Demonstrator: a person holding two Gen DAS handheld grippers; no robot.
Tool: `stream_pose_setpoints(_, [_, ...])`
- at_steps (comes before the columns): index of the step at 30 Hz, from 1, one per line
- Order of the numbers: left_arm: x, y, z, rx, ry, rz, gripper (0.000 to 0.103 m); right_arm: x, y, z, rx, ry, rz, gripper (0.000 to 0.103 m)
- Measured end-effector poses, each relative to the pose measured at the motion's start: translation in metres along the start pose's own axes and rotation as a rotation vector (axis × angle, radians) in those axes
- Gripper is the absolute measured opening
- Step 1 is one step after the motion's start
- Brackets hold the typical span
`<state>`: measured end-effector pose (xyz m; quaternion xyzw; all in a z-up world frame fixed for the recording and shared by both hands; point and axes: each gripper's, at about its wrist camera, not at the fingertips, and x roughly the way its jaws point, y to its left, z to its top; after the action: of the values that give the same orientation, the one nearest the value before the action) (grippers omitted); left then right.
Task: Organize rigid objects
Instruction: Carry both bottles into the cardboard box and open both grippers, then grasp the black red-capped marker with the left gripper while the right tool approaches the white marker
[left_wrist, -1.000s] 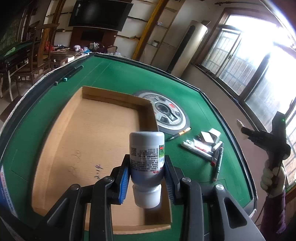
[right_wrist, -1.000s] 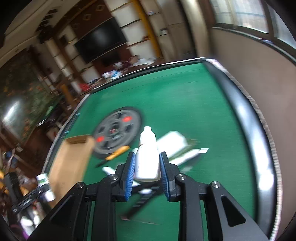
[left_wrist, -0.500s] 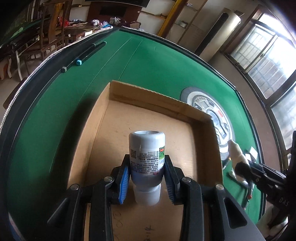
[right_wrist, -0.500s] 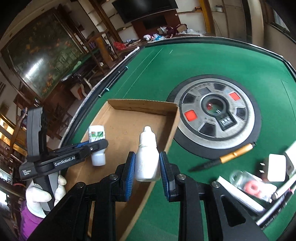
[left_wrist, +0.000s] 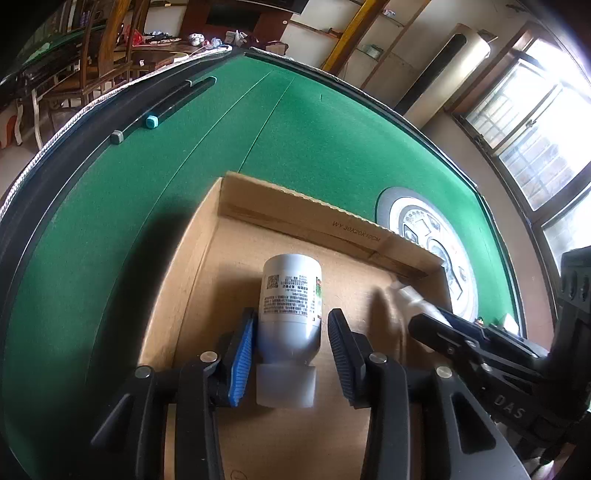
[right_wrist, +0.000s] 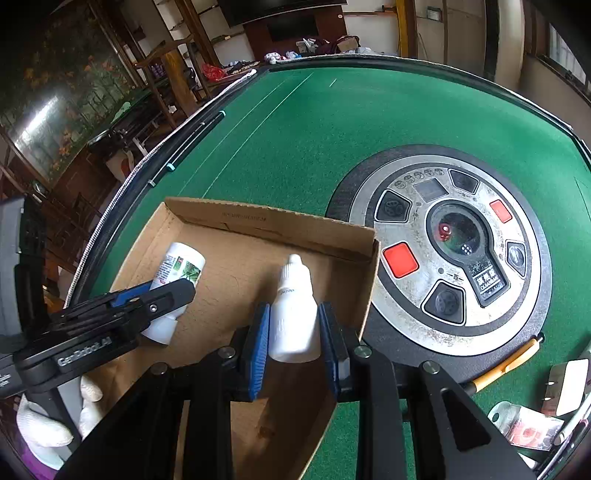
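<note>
Two small plastic bottles hang over an open cardboard box (right_wrist: 280, 229) on a green felt table (right_wrist: 332, 122), each between the fingers of a hand-held gripper. Left gripper (left_wrist: 290, 338): its jaws have just been opening, and the grey labelled bottle (left_wrist: 290, 295), cap pointing back toward the hand, now sits loosely between them, the right pad visibly clear of its side and the left pad at most brushing it. Right gripper (right_wrist: 293, 332): jaws pressed on the lower body of a white dropper bottle (right_wrist: 293, 306), nozzle pointing away, just inside the box's right wall. Both bottles look light, stiff and smooth-skinned, likely to roll or slip; the straight-sided body below the shoulder seems the safest place to hold, not the tapered nozzle or cap. More loose items, among them an orange-and-black pen (right_wrist: 506, 363), lie on the felt beside the table's round centre console (right_wrist: 454, 258)
</note>
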<state>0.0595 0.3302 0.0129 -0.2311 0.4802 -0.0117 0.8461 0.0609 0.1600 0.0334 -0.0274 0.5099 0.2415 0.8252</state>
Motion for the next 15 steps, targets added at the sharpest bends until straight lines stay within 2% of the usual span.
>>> stream_pose_setpoints(5, [-0.031,0.001,-0.011,-0.026,-0.052,-0.014,0.057,-0.01,0.0,-0.004,-0.006,-0.05,0.005,0.034])
stream_pose_setpoints(8, [-0.057,-0.006,-0.025,-0.023,-0.084,-0.031,0.062,-0.048,-0.005,-0.016,-0.04,-0.146,0.006,0.038])
stream_pose_setpoints(9, [-0.068,-0.012,-0.031,-0.013,-0.096,-0.048,0.065,-0.065,-0.008,-0.023,-0.055,-0.194,-0.005,0.043])
stream_pose_setpoints(11, [-0.087,-0.026,-0.046,0.01,-0.115,-0.089,0.07,-0.108,-0.019,-0.044,-0.089,-0.337,-0.061,0.065])
stream_pose_setpoints(12, [-0.096,-0.035,-0.055,0.026,-0.124,-0.114,0.073,-0.127,-0.027,-0.055,-0.098,-0.407,-0.106,0.088])
stream_pose_setpoints(13, [-0.1,-0.043,-0.06,0.042,-0.129,-0.13,0.076,-0.143,-0.037,-0.067,-0.1,-0.481,-0.159,0.103])
stream_pose_setpoints(14, [-0.106,-0.055,-0.069,0.065,-0.132,-0.149,0.078,-0.158,-0.051,-0.08,-0.096,-0.543,-0.215,0.103])
stream_pose_setpoints(15, [-0.108,-0.067,-0.075,0.087,-0.129,-0.162,0.079,-0.165,-0.065,-0.086,-0.083,-0.562,-0.268,0.103])
